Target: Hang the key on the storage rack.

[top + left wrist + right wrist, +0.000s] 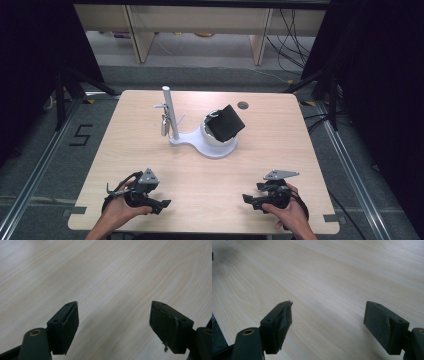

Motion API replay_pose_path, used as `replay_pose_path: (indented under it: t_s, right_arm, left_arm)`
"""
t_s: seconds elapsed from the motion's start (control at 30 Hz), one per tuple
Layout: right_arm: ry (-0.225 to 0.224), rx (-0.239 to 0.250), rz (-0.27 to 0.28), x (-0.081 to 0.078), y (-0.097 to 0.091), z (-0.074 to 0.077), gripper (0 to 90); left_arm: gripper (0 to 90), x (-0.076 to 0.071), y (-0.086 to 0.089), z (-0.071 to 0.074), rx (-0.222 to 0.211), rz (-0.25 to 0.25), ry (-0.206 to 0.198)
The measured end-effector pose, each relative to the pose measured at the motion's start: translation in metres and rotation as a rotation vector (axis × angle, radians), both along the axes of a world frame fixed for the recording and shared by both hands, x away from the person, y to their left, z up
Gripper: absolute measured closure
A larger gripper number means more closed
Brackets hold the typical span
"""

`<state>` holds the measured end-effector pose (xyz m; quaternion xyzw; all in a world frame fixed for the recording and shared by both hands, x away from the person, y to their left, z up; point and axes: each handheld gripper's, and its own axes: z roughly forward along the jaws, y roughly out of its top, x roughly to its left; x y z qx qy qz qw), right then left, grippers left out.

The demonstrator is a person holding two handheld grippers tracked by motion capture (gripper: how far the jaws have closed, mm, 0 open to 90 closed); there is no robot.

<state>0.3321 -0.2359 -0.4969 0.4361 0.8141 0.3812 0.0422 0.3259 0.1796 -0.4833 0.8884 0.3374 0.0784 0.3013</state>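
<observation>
A person is sitting at a pale wooden table (150, 165), holding a two-jaw gripper in each hand near the table's near edge. The left hand (119, 209) is resting at the lower left with the left gripper (161, 204) pointing toward the middle of the table, its grey three-cornered plate (148, 176) on top. The right hand (290, 214) is resting at the lower right, the right gripper (248, 199) pointing inward toward the other, likewise topped by a grey plate (281, 174). The two grippers are lying well apart, facing each other across bare wood.

In the left gripper view, the two black jaws are standing wide apart with nothing between them, one pad (70, 326) at left and the other at right, bare wood grain beneath. In the right gripper view, the jaws are gaping just as wide and holding nothing, a worn pad (283, 323) showing a ragged edge.

Farther back, near the table's centre, a white stand (212, 147) is sitting with an upright white post (171, 114) on its left side; a small metallic item (163, 124) is hanging beside the post, too small to identify. On the stand's rounded right part, a black square object (226, 123) is leaning tilted. A small round hole (243, 105) is showing in the tabletop behind it. Both grippers are well clear of the stand.
</observation>
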Motion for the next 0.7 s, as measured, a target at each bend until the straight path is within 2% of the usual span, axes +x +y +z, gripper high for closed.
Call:
replay_pose_path:
  t_s: [0.1, 0.23, 0.3, 0.37, 0.43, 0.47, 0.5, 0.53, 0.57, 0.6, 0.63, 0.67, 0.7]
  right_arm:
    - [0.0, -0.008, -0.004, 0.0, 0.001, 0.0, 23.6]
    - [-0.004, -0.004, 0.004, 0.0, 0.001, 0.0, 23.5]
    - [-0.004, -0.009, 0.001, 0.0, 0.001, 0.001, 23.5]
    - [0.0, 0.004, 0.013, 0.0, 0.002, 0.0, 23.4]
    - [-0.007, -0.003, 0.014, -0.001, 0.002, 0.001, 23.3]
    - [0.017, 0.011, 0.003, -0.002, 0.004, 0.001, 23.2]
    - [0.022, 0.014, 0.014, -0.002, 0.005, 0.0, 23.0]
    - [0.017, 0.017, 0.003, -0.003, 0.005, 0.001, 22.9]
    - [0.009, 0.012, 0.012, -0.002, 0.005, 0.001, 22.9]
    - [0.011, 0.013, 0.011, -0.002, 0.005, 0.001, 22.8]
    - [0.004, 0.013, 0.016, -0.002, 0.005, 0.001, 22.4]
    - [0.002, 0.003, 0.016, -0.002, 0.005, 0.001, 22.3]
    - [-0.005, -0.001, 0.011, -0.002, 0.005, 0.001, 22.3]
  left_arm:
    - [22.7, -0.005, 0.0, -0.005, -0.005, 0.005, -0.015]
    - [22.6, -0.012, 0.0, -0.011, -0.033, 0.022, -0.028]
    - [22.4, -0.015, 0.0, -0.013, -0.027, 0.011, -0.037]
    - [22.3, -0.019, -0.002, -0.015, -0.034, 0.035, -0.06]
    - [22.1, -0.019, -0.001, -0.013, -0.031, 0.025, -0.082]
    - [22.1, -0.021, -0.001, -0.013, -0.041, 0.038, -0.077]
    - [22.0, -0.021, -0.001, -0.014, -0.05, 0.036, -0.085]
    - [21.7, -0.022, -0.001, -0.014, -0.045, 0.032, -0.076]
    - [21.7, -0.023, -0.003, -0.015, -0.05, 0.049, -0.072]
    - [21.6, -0.022, -0.002, -0.015, -0.035, 0.023, -0.084]
    - [21.5, -0.024, -0.004, -0.016, -0.038, 0.027, -0.062]
    - [21.3, -0.024, -0.004, -0.017, -0.035, 0.011, -0.066]
    - [21.3, -0.025, -0.005, -0.018, -0.044, 0.028, -0.053]
